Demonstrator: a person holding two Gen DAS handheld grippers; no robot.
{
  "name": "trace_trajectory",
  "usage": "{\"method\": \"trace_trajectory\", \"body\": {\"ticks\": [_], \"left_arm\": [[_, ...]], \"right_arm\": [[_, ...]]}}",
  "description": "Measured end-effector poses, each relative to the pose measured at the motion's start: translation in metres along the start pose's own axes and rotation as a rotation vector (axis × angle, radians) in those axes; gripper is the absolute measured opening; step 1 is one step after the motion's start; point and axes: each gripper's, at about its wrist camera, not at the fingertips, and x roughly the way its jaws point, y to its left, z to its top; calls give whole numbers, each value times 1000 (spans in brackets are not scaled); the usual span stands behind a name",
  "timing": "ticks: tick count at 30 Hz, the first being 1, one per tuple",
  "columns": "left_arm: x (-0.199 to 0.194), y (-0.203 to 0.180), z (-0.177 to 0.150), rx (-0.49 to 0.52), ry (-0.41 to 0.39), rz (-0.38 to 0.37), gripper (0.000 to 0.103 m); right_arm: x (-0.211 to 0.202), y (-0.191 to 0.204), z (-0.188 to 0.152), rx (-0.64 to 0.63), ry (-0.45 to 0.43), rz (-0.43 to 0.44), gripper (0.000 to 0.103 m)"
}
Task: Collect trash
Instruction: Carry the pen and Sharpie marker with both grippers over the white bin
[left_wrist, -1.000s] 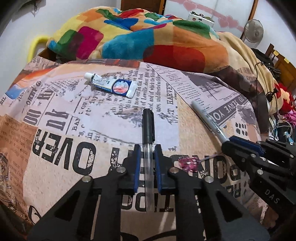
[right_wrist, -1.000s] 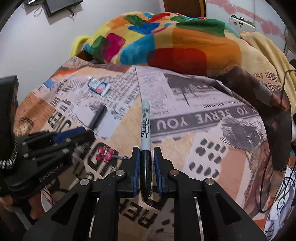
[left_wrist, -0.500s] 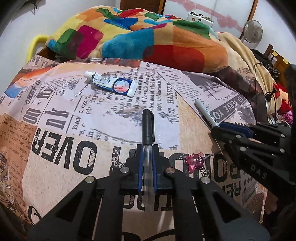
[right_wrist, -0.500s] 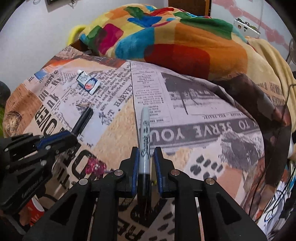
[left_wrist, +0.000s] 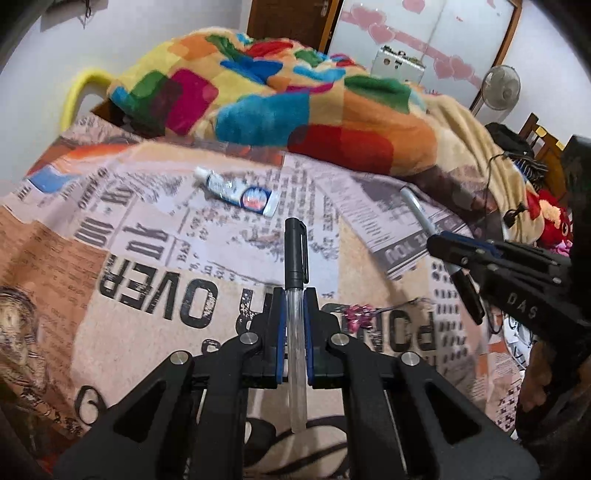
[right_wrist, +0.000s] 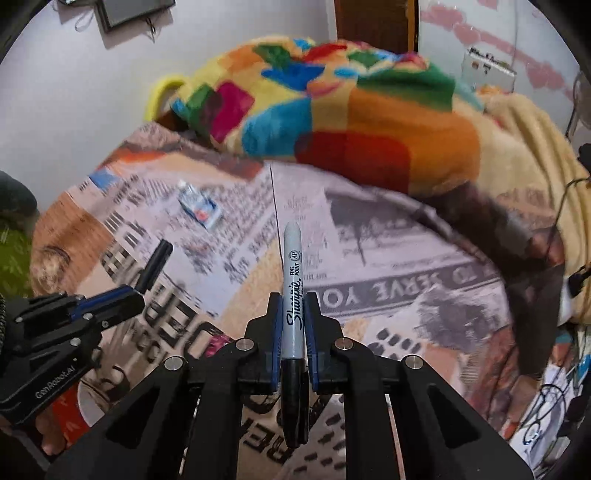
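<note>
White walls; wooden door; standing fan; newsprint-pattern bedcover.

Each of my cameras looks forward along its own tool, close above the bed; both views share the toothpaste tube ahead.

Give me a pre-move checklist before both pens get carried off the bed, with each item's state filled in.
1. Left tongs shut on the clear pen: ok, gripped on the barrel just below the black cap.
2. Right tongs shut on the Sharpie marker: ok, gripped mid-barrel.
3. Both pens lifted off the newspaper-print sheet: cannot tell, height is unclear from the wrist views.
4. The two tongs apart from each other: ok, a clear gap shows in both views.
5. Trash still left: not ok, the toothpaste tube and the pink trinket lie on the sheet.
6. Trash container in view: not ok, none is visible.
</note>
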Motion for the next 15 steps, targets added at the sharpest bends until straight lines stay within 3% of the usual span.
{"method": "trace_trajectory", "body": {"ticks": [7, 15], "left_arm": [[-63, -4, 5, -20, -96, 6, 7], [-153, 3, -2, -53, -214, 49, 7]], "right_arm": [[-61, 15, 15, 1, -114, 10, 11], [-123, 61, 16, -49, -209, 70, 11]]}}
